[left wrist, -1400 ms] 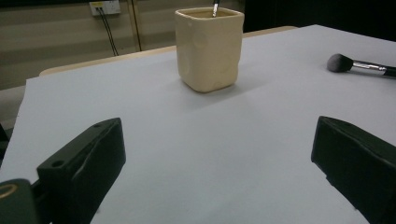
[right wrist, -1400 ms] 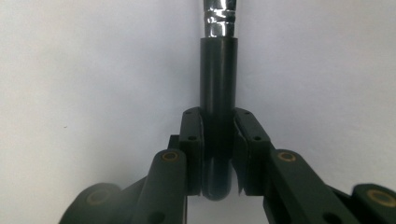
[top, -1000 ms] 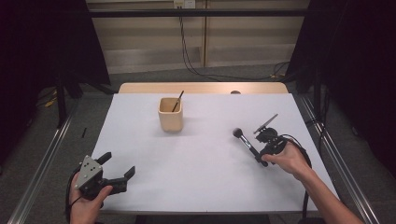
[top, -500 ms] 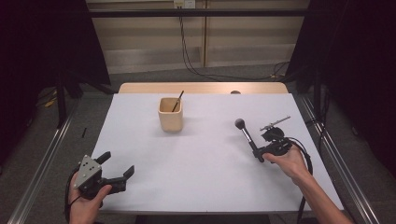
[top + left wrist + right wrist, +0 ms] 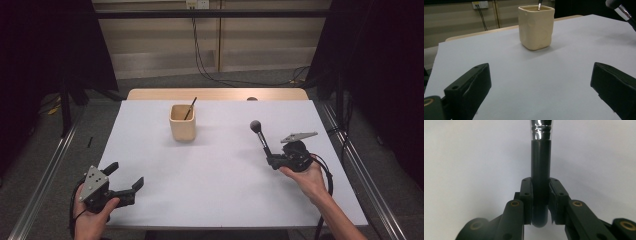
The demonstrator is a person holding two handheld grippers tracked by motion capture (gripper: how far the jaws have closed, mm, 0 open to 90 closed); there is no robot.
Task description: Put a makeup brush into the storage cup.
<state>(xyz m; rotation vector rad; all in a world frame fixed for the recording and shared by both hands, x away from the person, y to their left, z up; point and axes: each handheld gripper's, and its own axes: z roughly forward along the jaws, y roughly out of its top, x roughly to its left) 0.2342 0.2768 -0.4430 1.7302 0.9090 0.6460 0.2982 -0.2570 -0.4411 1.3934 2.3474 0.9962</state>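
Right of centre in the high view, my right gripper (image 5: 272,161) clamps a makeup brush (image 5: 260,136) by its handle; left gripper (image 5: 125,181) wide open, empty.

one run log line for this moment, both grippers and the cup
right gripper: shut on brush, held off table | left gripper: open, holds nothing | cup: upright on table, a stick inside

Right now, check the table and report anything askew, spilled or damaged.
Nothing stands out. The cream cup stands upright on the white table with a thin dark stick leaning in it, nothing spilled. The right gripper is clamped on the brush by its handle; the left gripper is open and apart from everything.
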